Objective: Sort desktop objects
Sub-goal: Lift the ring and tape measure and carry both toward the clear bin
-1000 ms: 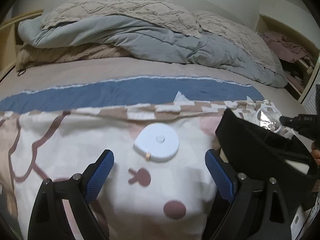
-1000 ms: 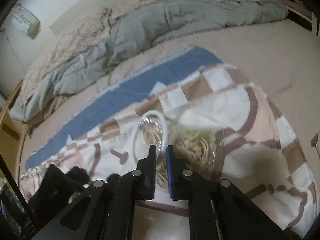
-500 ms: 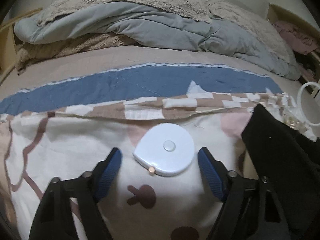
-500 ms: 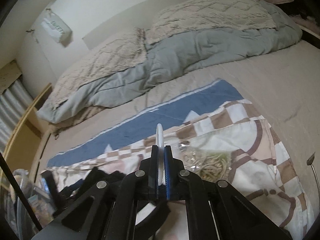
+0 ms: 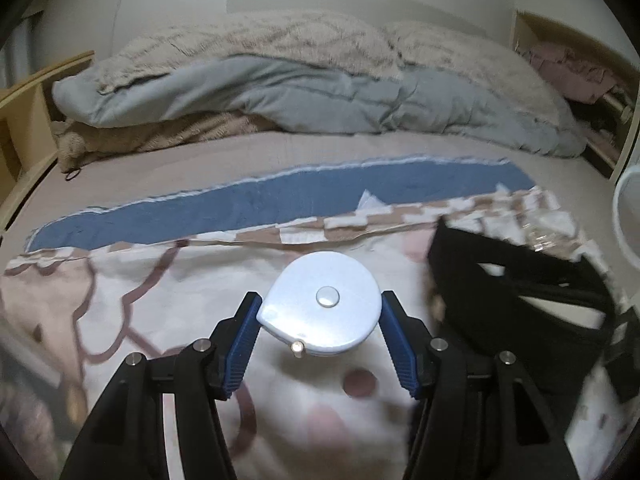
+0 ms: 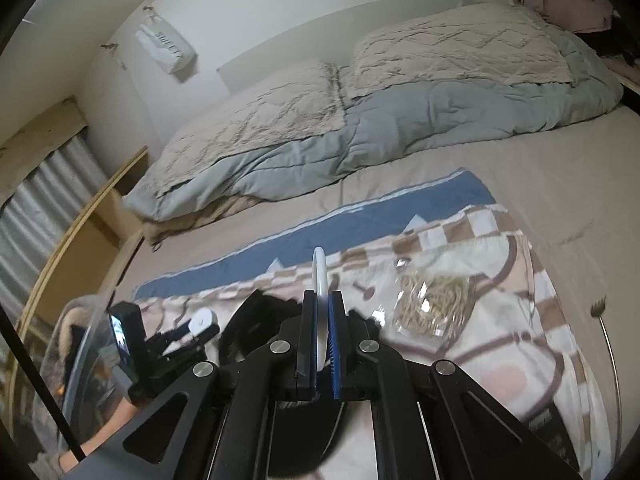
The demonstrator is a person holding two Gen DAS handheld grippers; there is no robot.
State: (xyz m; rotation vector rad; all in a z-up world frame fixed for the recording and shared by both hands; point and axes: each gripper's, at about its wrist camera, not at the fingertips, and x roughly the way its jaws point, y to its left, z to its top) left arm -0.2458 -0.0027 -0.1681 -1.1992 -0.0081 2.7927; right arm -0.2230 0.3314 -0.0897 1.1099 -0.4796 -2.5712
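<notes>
Bedding lies heaped behind the patterned cloth (image 5: 120,320). Closing left gripper (image 5: 319,330) pinches the white tape measure (image 5: 320,310), black bag (image 5: 520,312) beside. Right gripper (image 6: 320,320) clenches a white ring (image 6: 320,276).

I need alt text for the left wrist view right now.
The left tool is closing its blue pads around a round white tape measure on a patterned blanket. A black strap lies right of it; rumpled bedding fills the background.
</notes>
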